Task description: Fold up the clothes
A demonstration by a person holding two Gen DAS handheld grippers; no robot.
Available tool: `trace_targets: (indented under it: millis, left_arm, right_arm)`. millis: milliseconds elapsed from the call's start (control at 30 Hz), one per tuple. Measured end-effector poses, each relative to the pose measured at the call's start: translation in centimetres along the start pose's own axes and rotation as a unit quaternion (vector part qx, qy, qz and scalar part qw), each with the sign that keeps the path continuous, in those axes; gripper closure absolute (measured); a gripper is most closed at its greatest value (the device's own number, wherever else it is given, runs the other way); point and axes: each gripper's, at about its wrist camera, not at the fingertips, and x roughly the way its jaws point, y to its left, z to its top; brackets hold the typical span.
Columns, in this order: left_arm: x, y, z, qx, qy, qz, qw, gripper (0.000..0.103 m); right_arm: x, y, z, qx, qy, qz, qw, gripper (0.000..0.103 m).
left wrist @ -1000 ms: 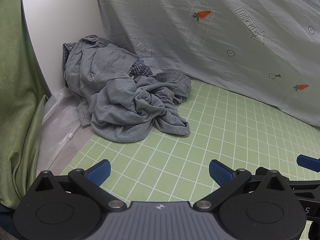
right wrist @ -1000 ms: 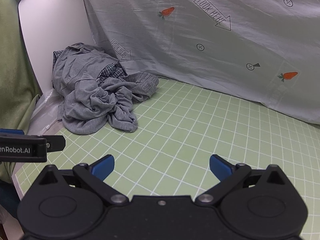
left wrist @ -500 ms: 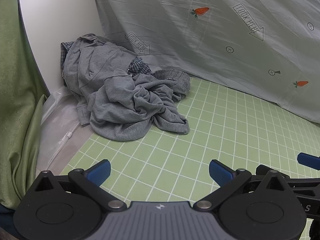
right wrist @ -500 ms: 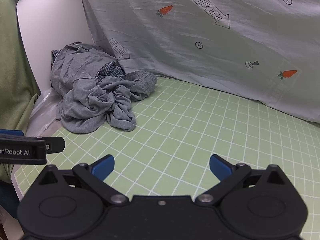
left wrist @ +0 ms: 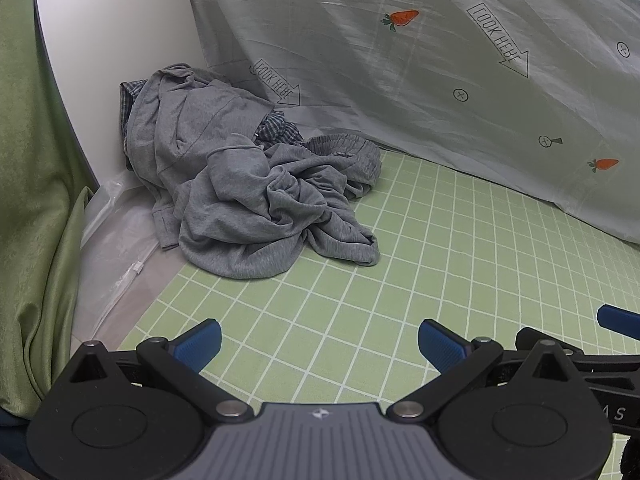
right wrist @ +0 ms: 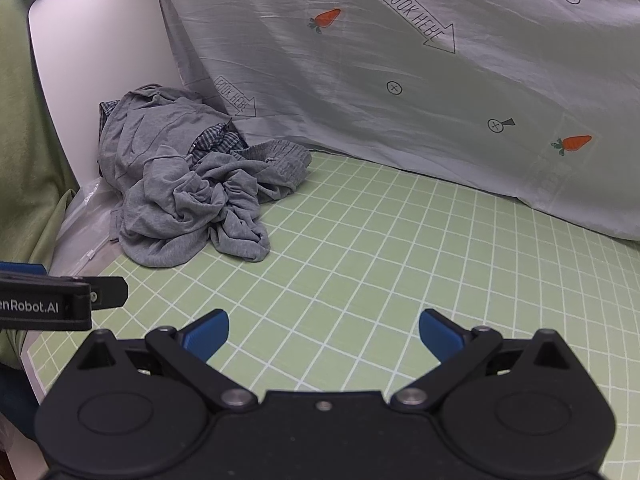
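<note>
Green gridded matting (left wrist: pixel 460 264) is covering the work surface, and a pale sheet (left wrist: pixel 420 60) printed with carrots and arrows is hanging along its far edge. Both pairs of tongs are hovering over the near part of the mat, side by side. The left tongs (left wrist: pixel 319 342) are standing wide open, blue tips well apart, gripping nothing; the right tongs (right wrist: pixel 323 330) are spread just as wide and are likewise holding nothing. Ahead and to the left of both, a pile of grey clothes (left wrist: pixel 248 184) is lying crumpled in the far corner, well apart from the tips, leaning against a white panel (left wrist: pixel 120 40). A bit of checked cloth (left wrist: pixel 276 130) is peeking out of the pile's top. Clear plastic (left wrist: pixel 120 240) is lying under the pile's left edge, just off the mat. Green fabric (left wrist: pixel 32 180) is hanging at the far left, beyond the left tongs.
</note>
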Motion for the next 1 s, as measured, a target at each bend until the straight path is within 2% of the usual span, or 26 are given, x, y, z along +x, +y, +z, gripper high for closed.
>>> trace_targets:
  millis: [333,567,800,1000]
  left_arm:
    - [1.9,-0.4,1.6,-0.005,0.005,-0.01,0.9999,0.0]
    - [3.9,-0.3,3.1,-0.012,0.01,-0.007,0.9999,0.0]
    - [7.7,1.7,5.7,-0.032,0.024,0.02,0.999,0.0]
    - [12.5,5.5,7.5,-0.08,0.061,0.026,0.9946,0.0]
  right_arm:
    - [0.5,0.0,0.2,-0.006,0.005,-0.005,1.0,0.001]
    - [2.0,-0.5,1.7,-0.01,0.0,-0.017,1.0,0.001]
    - [5.8,-0.3,4.0,-0.006,0.011,-0.025,1.0,0.001]
    - [10.9,1.3,6.7,-0.008,0.034,-0.006,0.999,0.006]
